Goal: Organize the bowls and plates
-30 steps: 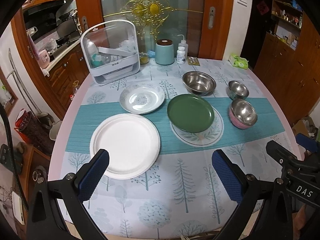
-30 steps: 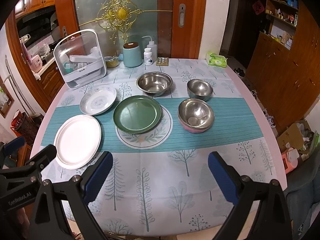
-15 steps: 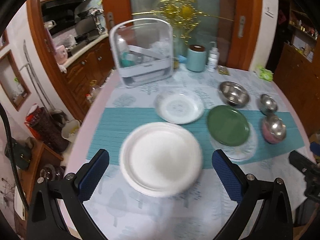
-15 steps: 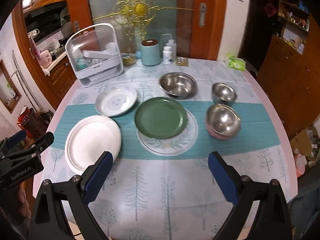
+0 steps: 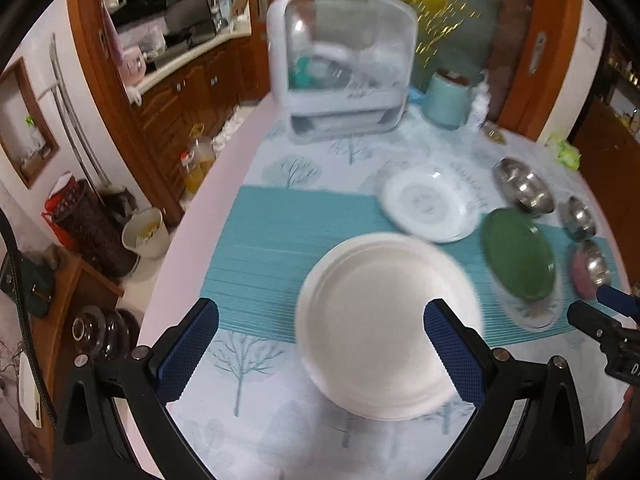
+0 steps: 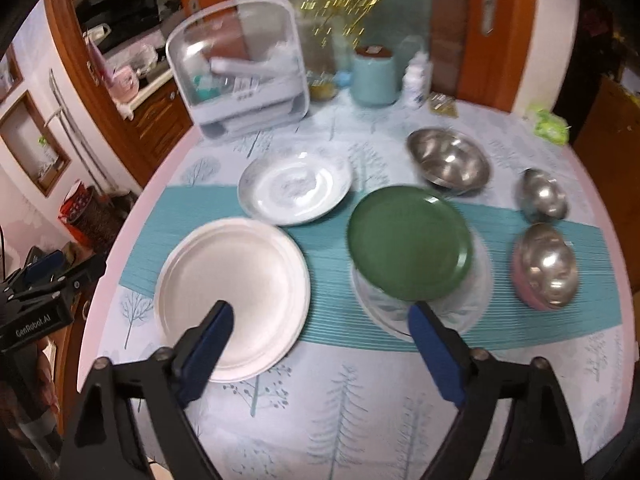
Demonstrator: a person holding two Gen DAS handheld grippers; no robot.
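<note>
tablecloth (image 6: 360, 400), right view only: three steel bowls (image 6: 448, 160)

Shiny steel bowl (image 6: 448, 159), matt white plate (image 6: 232, 292)

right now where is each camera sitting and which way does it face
Left wrist: on the left tool, angled down at the white plate; its blue fingers show, open, and the right tool at the edge.
Right wrist: on the right tool, angled down between the white plate and green plate; open fingers show, left tool at the edge.
Shared: both plates, steel bowls, dish rack.
</note>
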